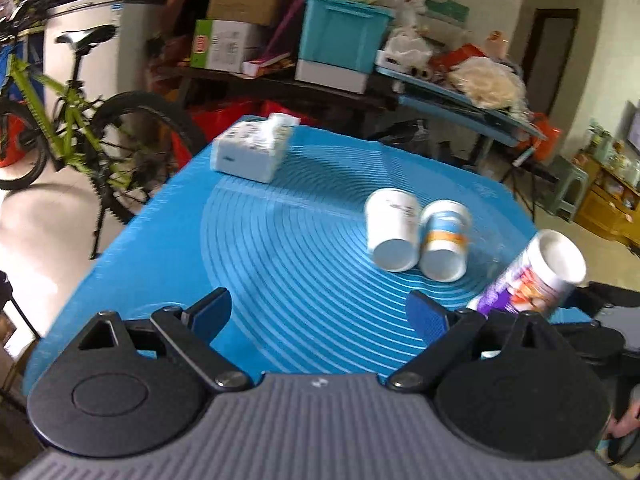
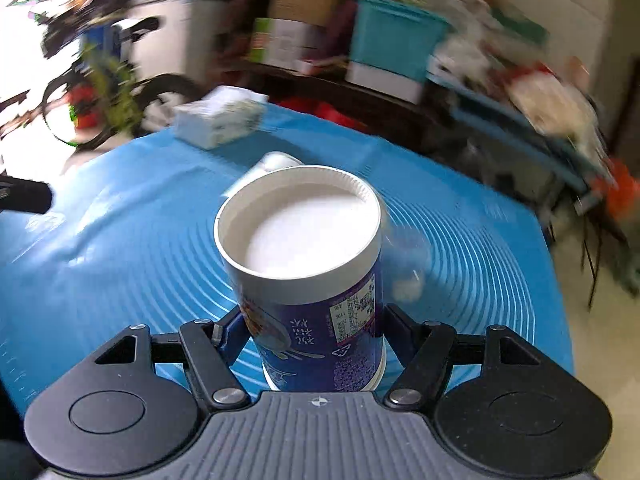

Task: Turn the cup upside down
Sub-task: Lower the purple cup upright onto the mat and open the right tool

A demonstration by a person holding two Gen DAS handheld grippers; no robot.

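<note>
My right gripper [image 2: 310, 330] is shut on a purple printed paper cup [image 2: 316, 320], held base-up above the blue mat [image 2: 120, 240]; its white recessed bottom faces the camera. The same cup [image 1: 532, 276] shows tilted at the right edge of the left wrist view. My left gripper [image 1: 320, 314] is open and empty over the mat's near side. Two more cups stand upside down side by side on the mat: a white one [image 1: 392, 234] and a blue-and-orange banded one [image 1: 444, 240].
A white tissue box [image 1: 250, 148] sits at the mat's far left corner. Behind the table are a green bicycle [image 1: 60, 120], a cluttered dark table with a teal bin [image 1: 340, 36] and cardboard boxes. The mat's right edge drops to the floor.
</note>
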